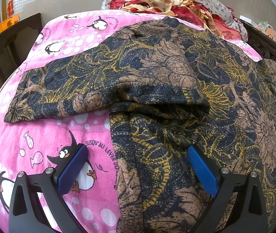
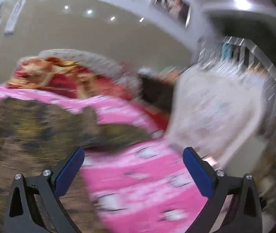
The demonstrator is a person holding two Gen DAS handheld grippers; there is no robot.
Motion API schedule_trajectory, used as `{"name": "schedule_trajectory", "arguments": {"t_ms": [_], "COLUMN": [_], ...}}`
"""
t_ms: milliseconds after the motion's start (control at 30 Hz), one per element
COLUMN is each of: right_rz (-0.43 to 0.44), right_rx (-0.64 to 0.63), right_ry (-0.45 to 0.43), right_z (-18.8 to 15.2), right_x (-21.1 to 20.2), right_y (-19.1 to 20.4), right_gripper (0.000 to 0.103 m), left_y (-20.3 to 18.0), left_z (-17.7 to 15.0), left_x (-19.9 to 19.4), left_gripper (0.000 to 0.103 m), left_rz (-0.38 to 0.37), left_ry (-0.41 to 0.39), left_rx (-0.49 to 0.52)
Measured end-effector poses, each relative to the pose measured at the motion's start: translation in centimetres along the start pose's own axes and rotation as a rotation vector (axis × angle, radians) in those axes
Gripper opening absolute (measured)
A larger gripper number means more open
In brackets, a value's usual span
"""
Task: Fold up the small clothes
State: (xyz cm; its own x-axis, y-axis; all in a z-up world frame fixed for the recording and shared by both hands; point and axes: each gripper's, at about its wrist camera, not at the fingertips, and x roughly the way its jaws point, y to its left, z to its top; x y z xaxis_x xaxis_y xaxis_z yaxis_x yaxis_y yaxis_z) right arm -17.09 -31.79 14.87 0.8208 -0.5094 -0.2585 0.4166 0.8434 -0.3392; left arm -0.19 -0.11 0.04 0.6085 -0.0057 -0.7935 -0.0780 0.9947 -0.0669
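We judged the fold to be partway done: the top [image 1: 157, 73] lay spread on the pink sheet [image 1: 46, 136], with one sleeve [image 1: 60, 89] stretched out flat and a thick fold of cloth doubled over the middle of the garment. The next move, we thought, called for taking a free edge or that sleeve and carrying it in over the body.

Our left gripper [image 1: 138, 155] was spread wide and held nothing; it hovered at the near edge of the top, one finger over the sheet just beside the hem, the other over the cloth itself.

Our right gripper [image 2: 133, 158] was also spread and empty. Its view was badly blurred, yet we could place the top [image 2: 31, 128] off its left finger, with the sheet [image 2: 138, 174] between the fingers.
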Motion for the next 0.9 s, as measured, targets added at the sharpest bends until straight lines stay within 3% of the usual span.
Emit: {"name": "schedule_trajectory", "arguments": {"t_ms": [100, 167, 267, 367, 600, 700, 900], "right_rz": [0.073, 0.240, 0.558, 0.732, 0.689, 0.702, 0.664], "right_rx": [0.026, 0.060, 0.107, 0.026, -0.127, -0.095, -0.139], "right_ry": [-0.049, -0.038, 0.068, 0.190, 0.346, 0.502, 0.497], "right_z": [2.6, 4.4, 6.3, 5.8, -0.9, -3.8, -4.5], "right_x": [-1.1, -0.6, 1.7, 5.2, 11.7, 14.2, 14.1], "right_y": [0.1, 2.1, 5.7, 10.0, 15.2, 15.6, 16.1], "right_gripper": [0.103, 0.103, 0.103, 0.103, 0.103, 0.103, 0.103], "left_y": [0.0, 0.0, -0.1, 0.0, -0.1, 0.0, 0.0], "left_z": [0.0, 0.0, 0.0, 0.0, 0.0, 0.0, 0.2], "left_x": [0.0, 0.0, 0.0, 0.0, 0.0, 0.0, 0.1], "left_gripper": [0.087, 0.087, 0.087, 0.087, 0.087, 0.087, 0.087], "left_rz": [-0.003, -0.005, -0.009, -0.005, -0.005, -0.004, -0.001], "left_ry": [0.001, 0.000, -0.002, -0.002, -0.001, -0.001, 0.003], "left_rx": [0.000, 0.001, 0.003, 0.005, 0.005, 0.006, 0.008]}}
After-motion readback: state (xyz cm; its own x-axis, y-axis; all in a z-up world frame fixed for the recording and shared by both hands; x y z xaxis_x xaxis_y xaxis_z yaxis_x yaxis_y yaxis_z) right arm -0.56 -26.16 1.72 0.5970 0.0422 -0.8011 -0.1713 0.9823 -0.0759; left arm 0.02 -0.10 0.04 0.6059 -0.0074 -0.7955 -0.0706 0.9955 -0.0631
